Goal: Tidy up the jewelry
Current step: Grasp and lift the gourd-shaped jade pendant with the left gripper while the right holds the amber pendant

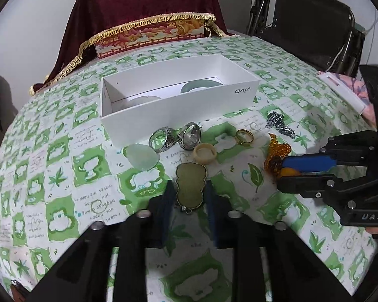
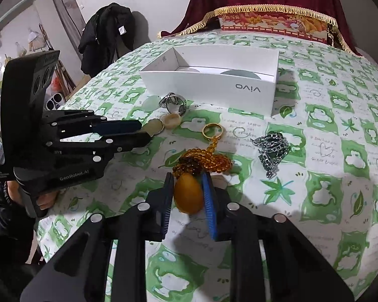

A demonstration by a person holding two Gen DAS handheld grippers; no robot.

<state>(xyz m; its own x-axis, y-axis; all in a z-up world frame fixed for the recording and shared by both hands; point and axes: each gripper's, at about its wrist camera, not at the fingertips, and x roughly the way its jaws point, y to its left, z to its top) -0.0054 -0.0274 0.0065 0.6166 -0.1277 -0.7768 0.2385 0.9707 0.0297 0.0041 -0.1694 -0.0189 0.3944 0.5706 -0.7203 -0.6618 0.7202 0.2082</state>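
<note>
Two people's hands are not busy here, just one person with a hand-held gripper in each hand, working over a counter (image 1: 63, 176) with a green and white cloth.

The left hand-held gripper (image 1: 189, 196) has its jaws narrow, one on each side of a flat greenish pendant (image 1: 190, 183) that lies on the cloth. The pads look like they touch its edges. The right hand-held gripper (image 2: 187, 196) is closed on a fat orange bead (image 2: 188, 193), which hangs on a string of small amber beads (image 2: 209, 159) piled just behind it.

The white box (image 1: 179, 100) sits open farther back, with two round pale things already inside. In front of it lie two silver rings (image 1: 175, 139), a cream ring (image 1: 204, 154), a gold ring (image 1: 244, 137), a pale stone (image 1: 143, 157) and a silver chain (image 1: 279, 123).

What could go wrong? The orange bead is round and smooth, so it could pop out of the pads. The amber beads trail behind, so lifting could drag them over the gold ring, which lies right by them. The flat pendant is thin and could slip and stay on the cloth.
</note>
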